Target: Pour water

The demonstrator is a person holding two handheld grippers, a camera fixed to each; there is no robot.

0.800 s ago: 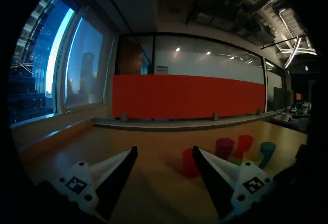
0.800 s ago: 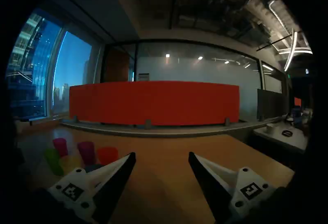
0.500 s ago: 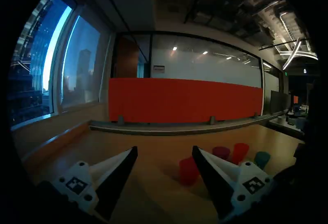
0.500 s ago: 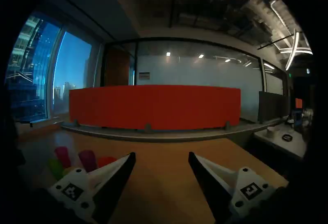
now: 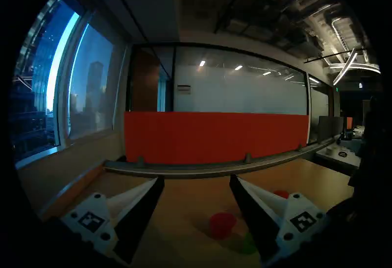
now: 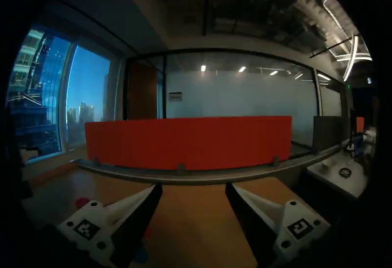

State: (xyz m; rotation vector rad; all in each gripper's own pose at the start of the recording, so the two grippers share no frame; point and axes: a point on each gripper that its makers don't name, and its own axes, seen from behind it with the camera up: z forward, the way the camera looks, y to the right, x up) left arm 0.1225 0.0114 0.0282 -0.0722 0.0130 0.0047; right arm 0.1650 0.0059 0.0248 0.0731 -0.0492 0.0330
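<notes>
Left tongs (image 5: 196, 179), lower foreground of the left gripper view: released, fingers spread wide with nothing between them. Right tongs (image 6: 192, 185), lower foreground of the right gripper view: likewise released and empty. Just beyond the left tongs, low in the frame, a red cup (image 5: 222, 224) stands upright on the wooden surface (image 5: 191, 204). A green cup (image 5: 249, 242) sits near it, partly hidden by the right-hand finger, and a second red rim (image 5: 281, 194) shows farther off, just beside that finger. In the right gripper view a pinkish rim (image 6: 82, 202) appears at lower left, beside the left-hand finger. Whether any cup holds water cannot be told. Past the far edge of the surface stands an orange partition (image 5: 215, 138), then a glass wall (image 5: 235, 89), with a window (image 5: 44, 96) at upper left. Step in hand, as judged: approach, with no grasp yet made. The next move calls for lowering one pair of tongs, centring a cup between the fingers, and closing gently on its wall so that it is not knocked over.
</notes>
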